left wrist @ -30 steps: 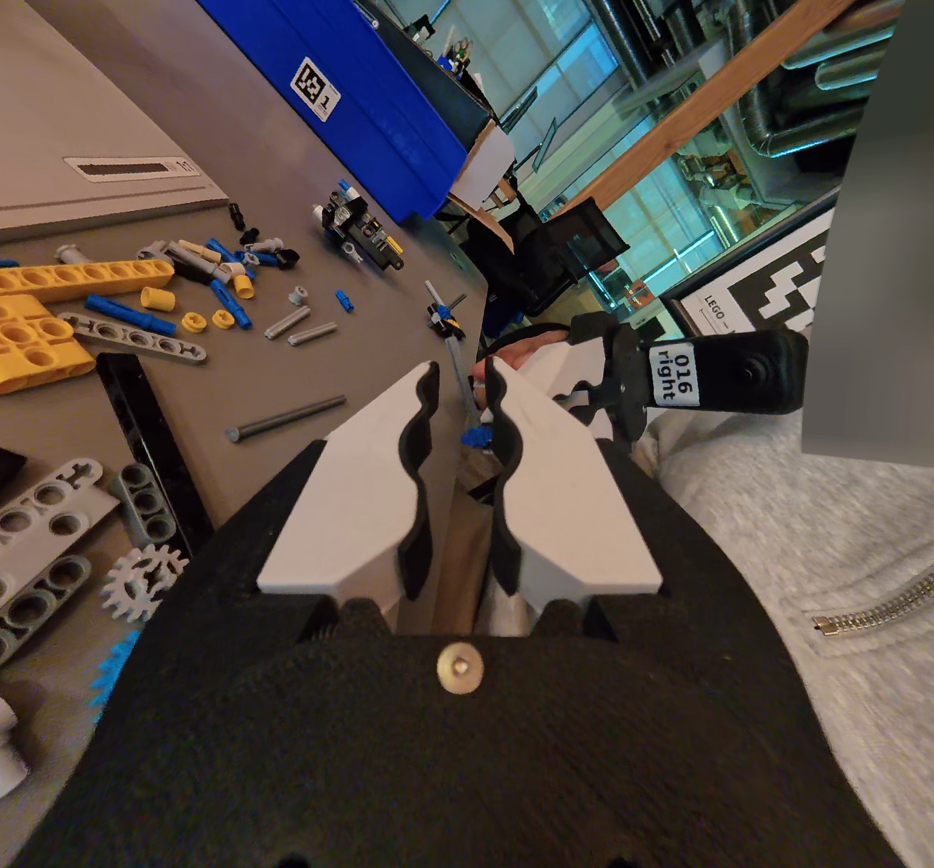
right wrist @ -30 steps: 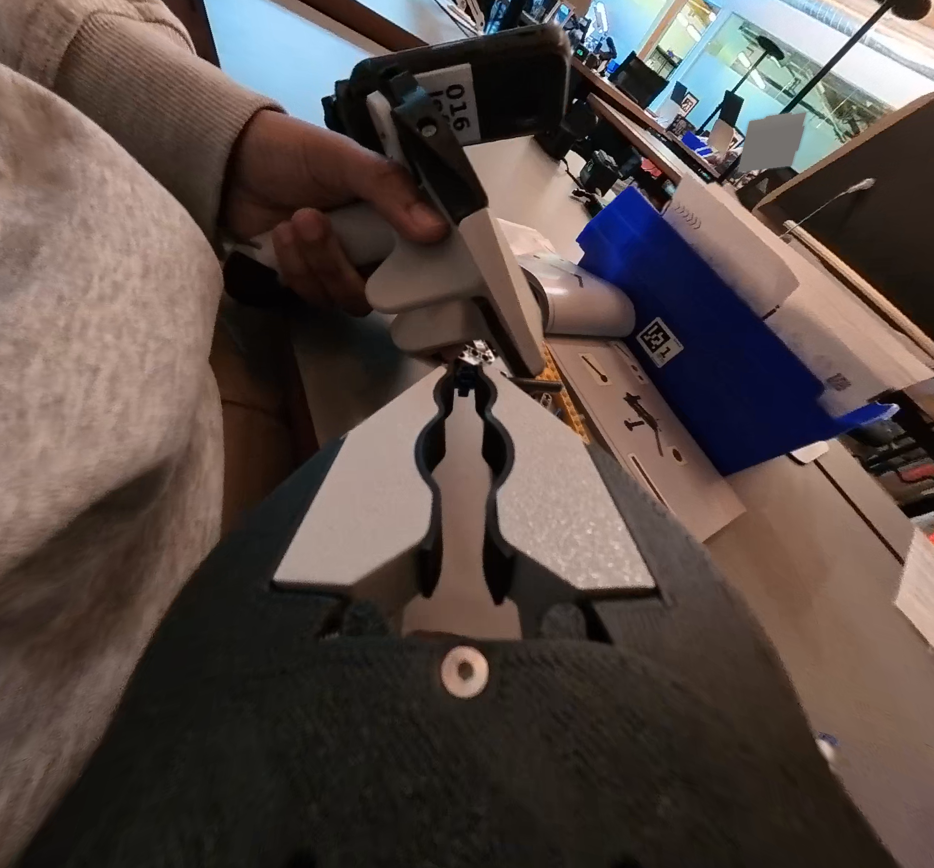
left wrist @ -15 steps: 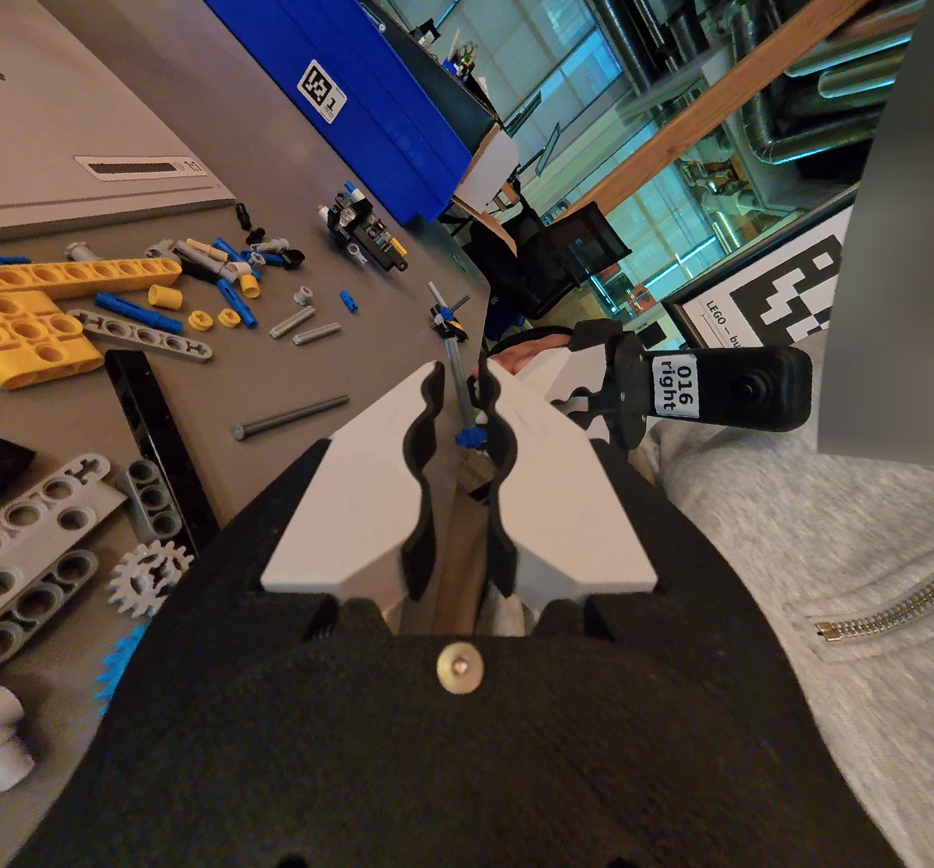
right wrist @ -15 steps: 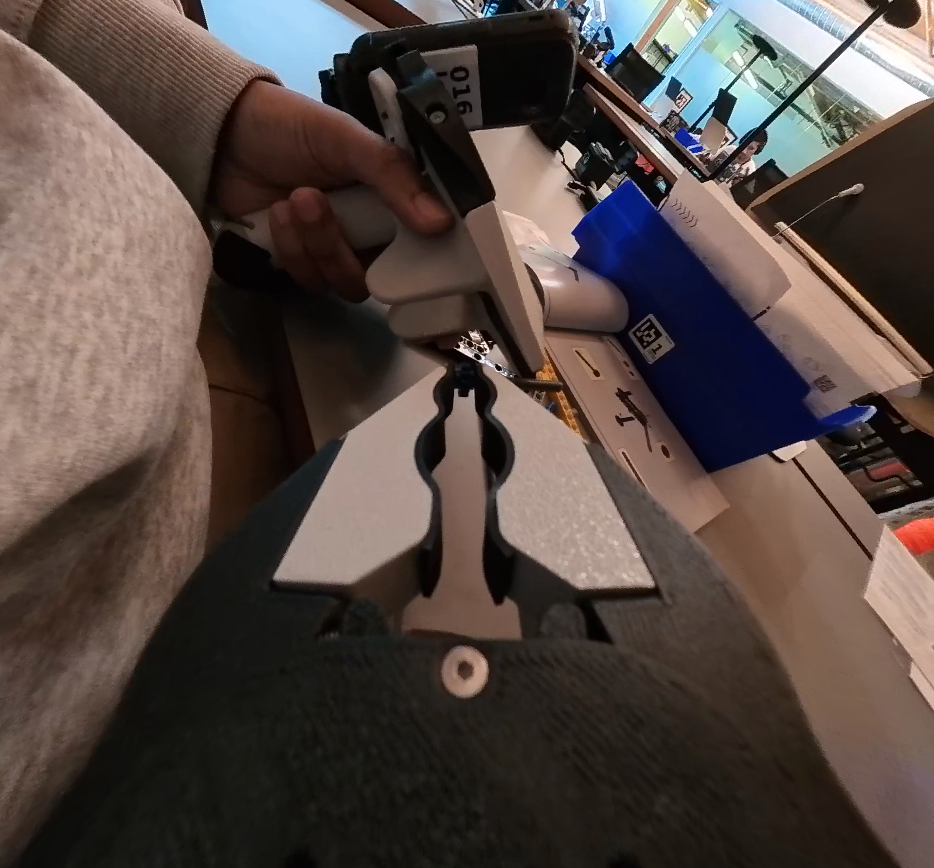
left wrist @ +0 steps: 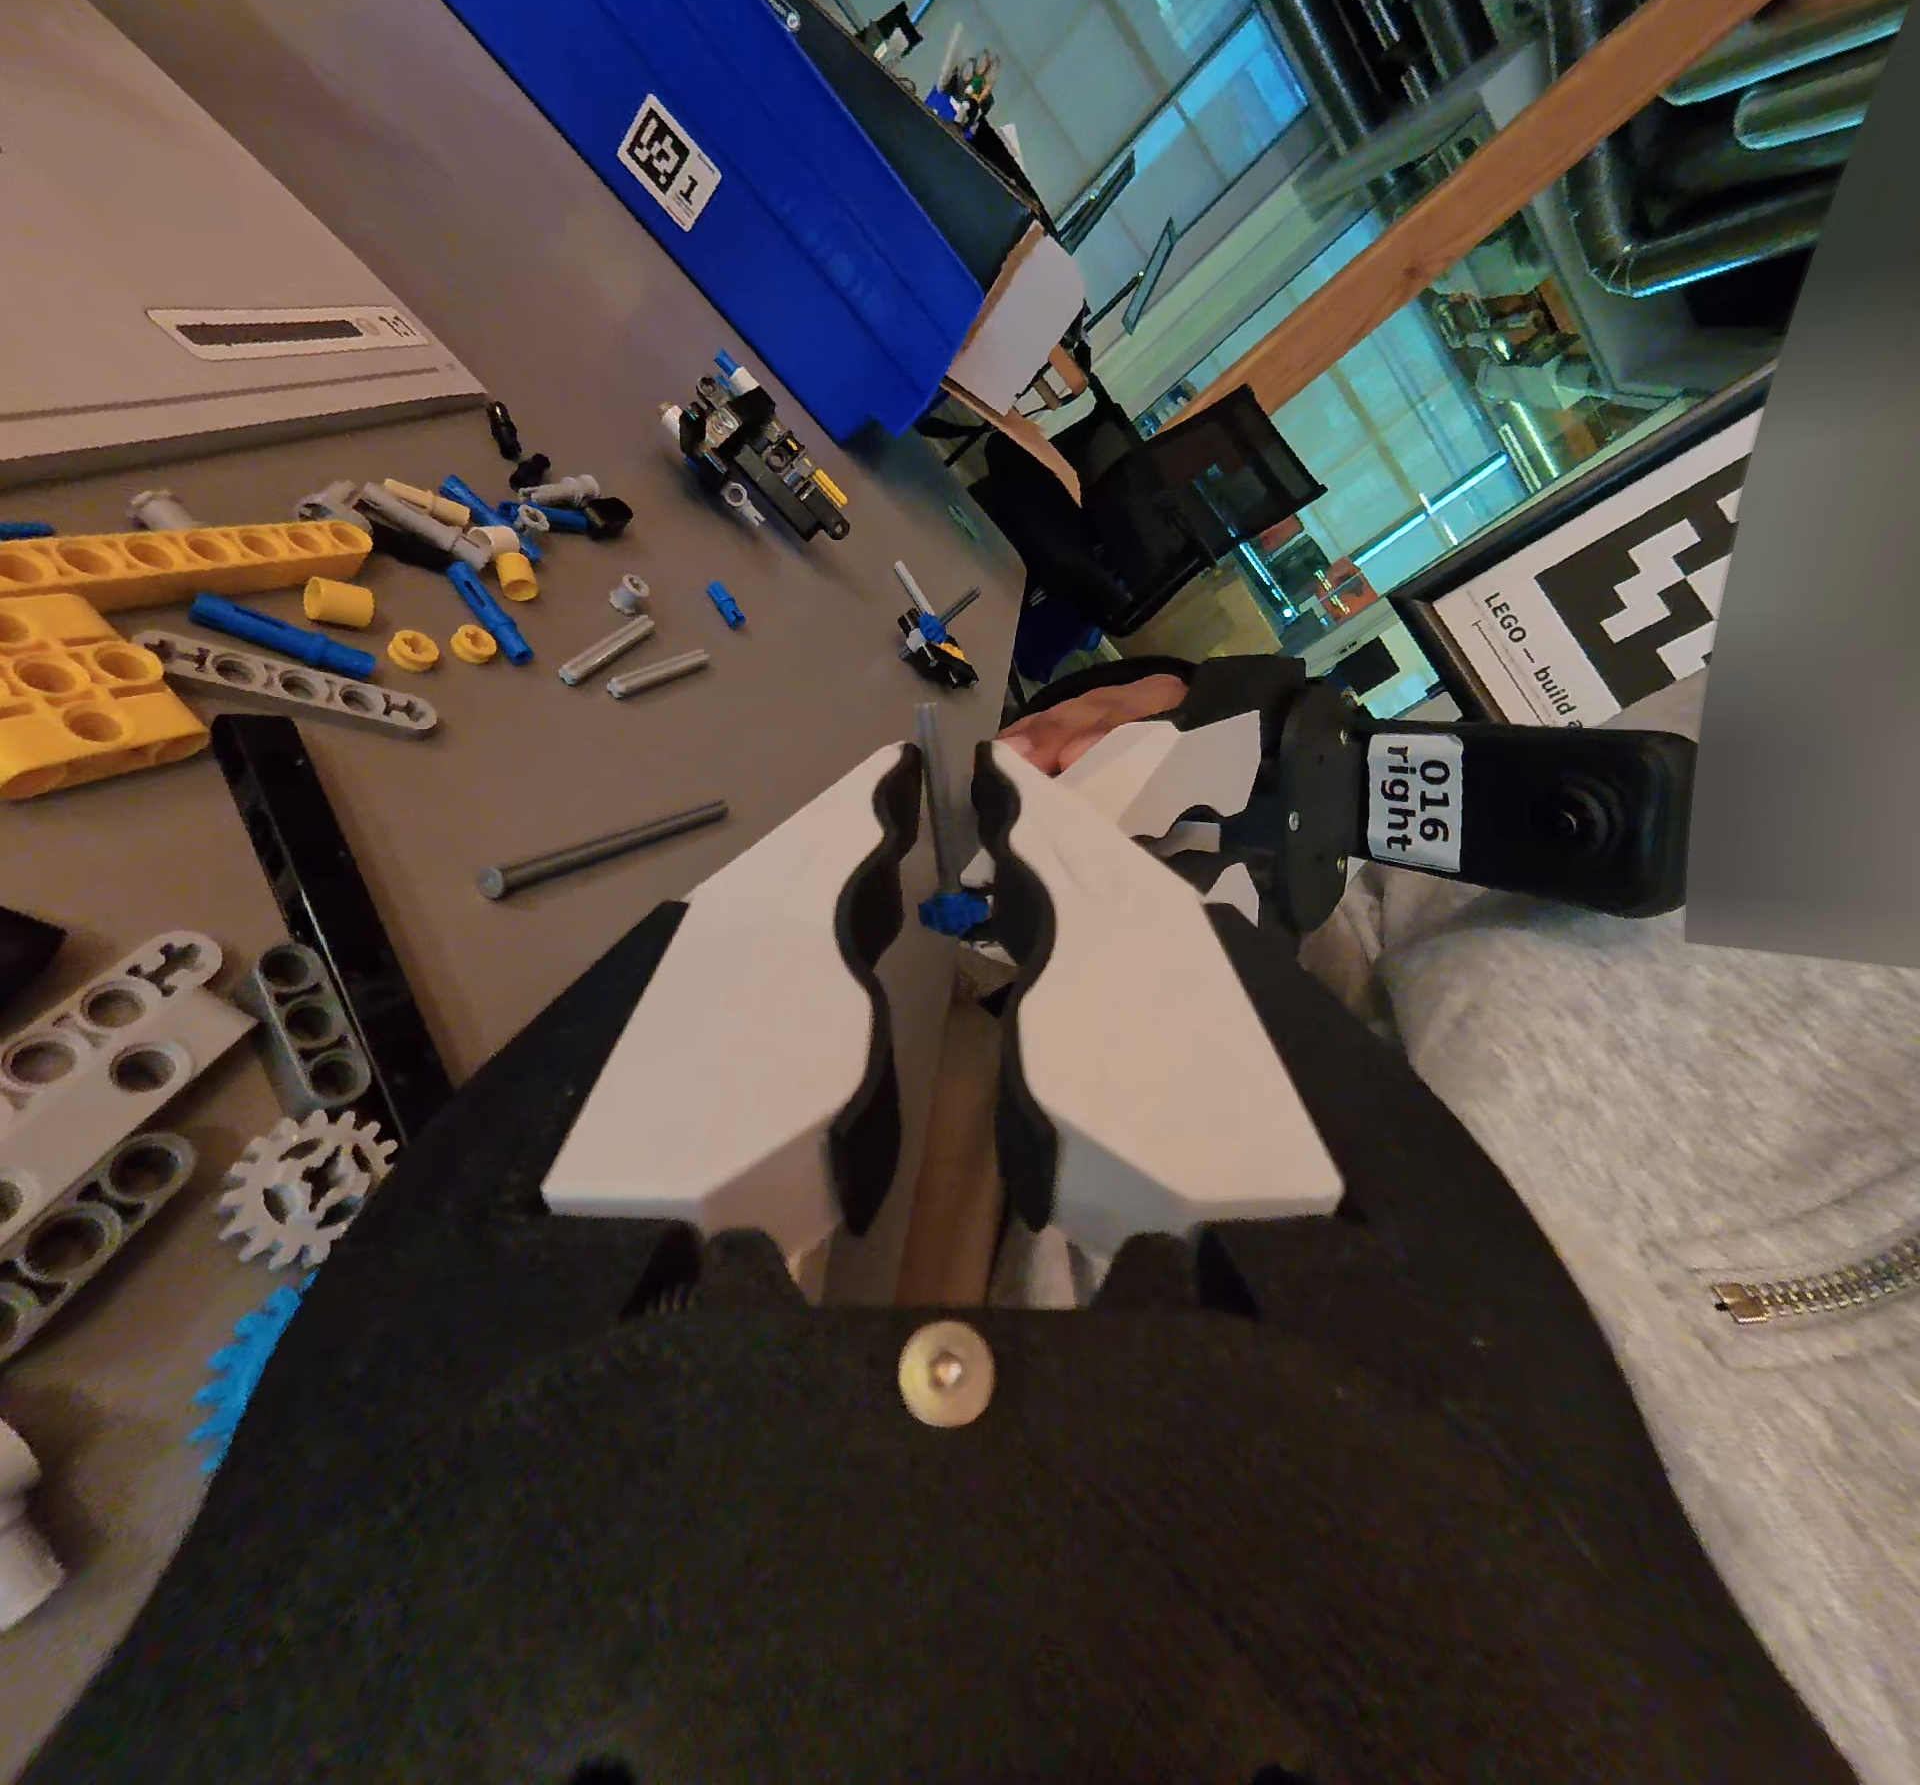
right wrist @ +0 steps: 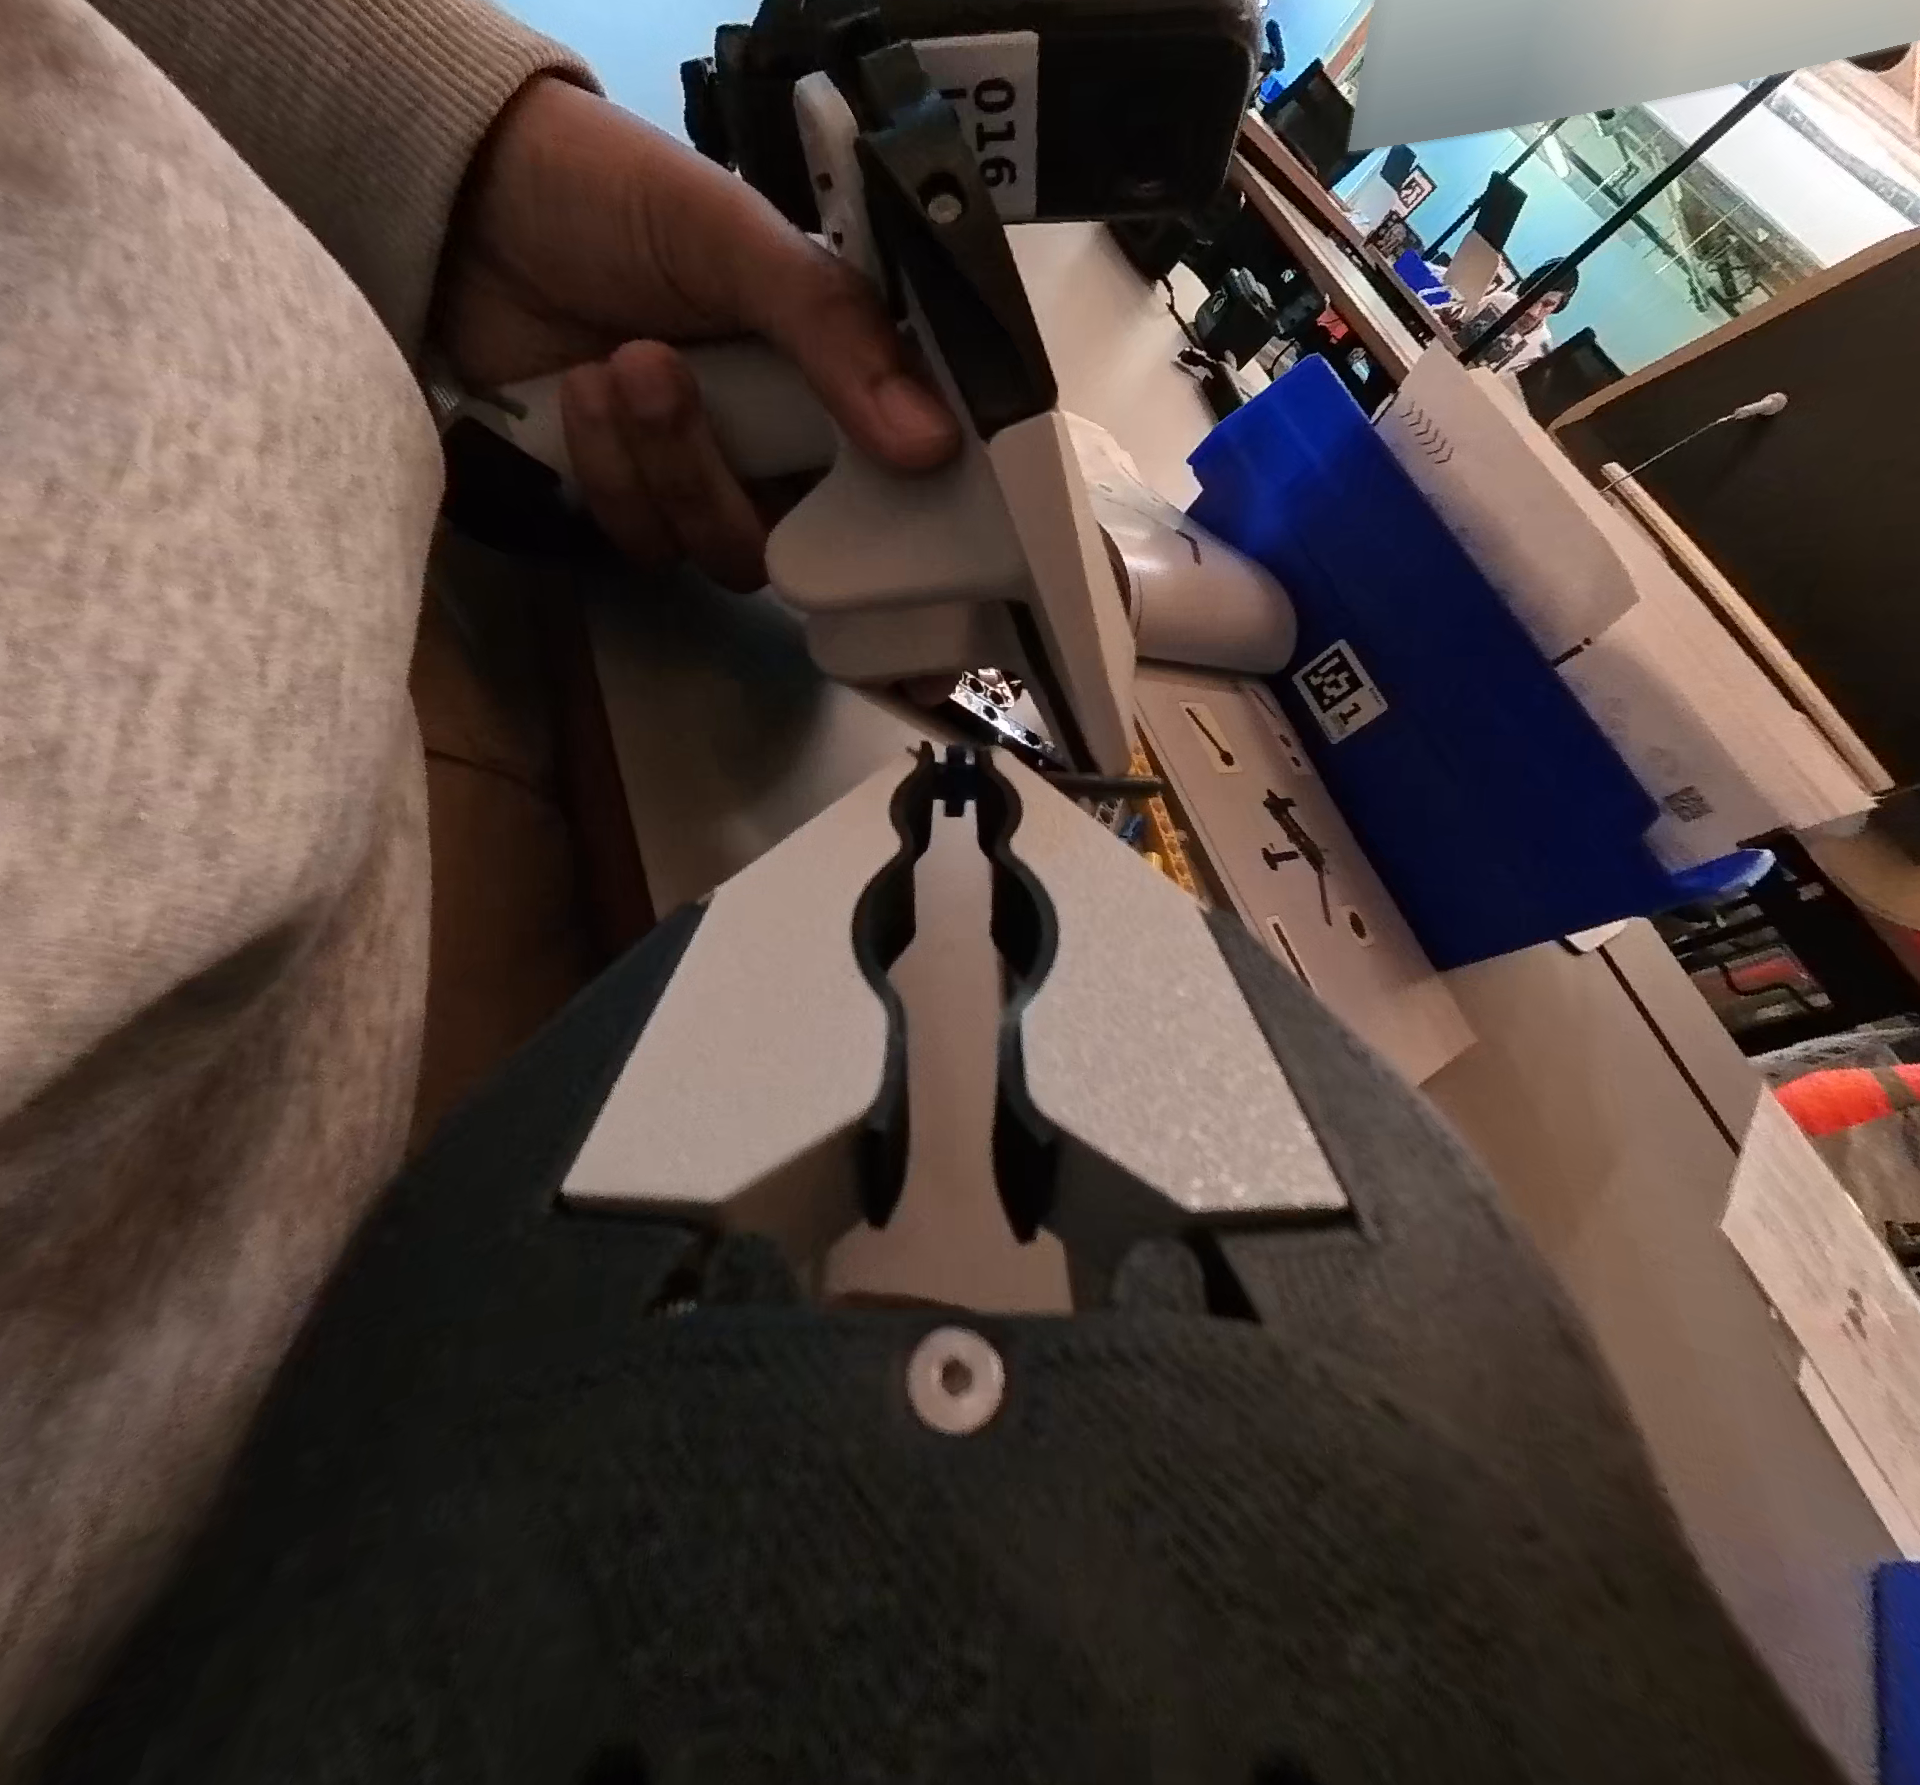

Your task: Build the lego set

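In the left wrist view, my left gripper [left wrist: 943, 753] is closed down on a thin grey axle [left wrist: 938, 800] that stands between its fingertips. A small blue piece [left wrist: 951, 914] sits on the axle's lower end. My right gripper [right wrist: 951, 779] is shut on that blue piece [right wrist: 952, 785] at its very tips. The two grippers meet off the table's near edge, in front of the person's grey top. The right gripper's body [left wrist: 1195, 790] shows to the right in the left wrist view. The left gripper's fingers [right wrist: 1049, 572] show above in the right wrist view.
Loose parts lie on the grey table [left wrist: 540, 759]: yellow beams [left wrist: 177, 556], a black beam [left wrist: 312, 904], a long grey axle [left wrist: 603, 847], grey beams [left wrist: 94, 1039], a white gear [left wrist: 301, 1190] and two small assemblies [left wrist: 764, 462] [left wrist: 935, 639]. A blue bin [left wrist: 727, 125] and an instruction booklet [left wrist: 156, 229] stand behind. My right gripper's tips are some 10 centimetres from the white gear [left wrist: 301, 1190].
My left gripper's fingers have closed in around the grey axle. The axle now sits higher between the tips. The right gripper keeps hold of the blue piece.
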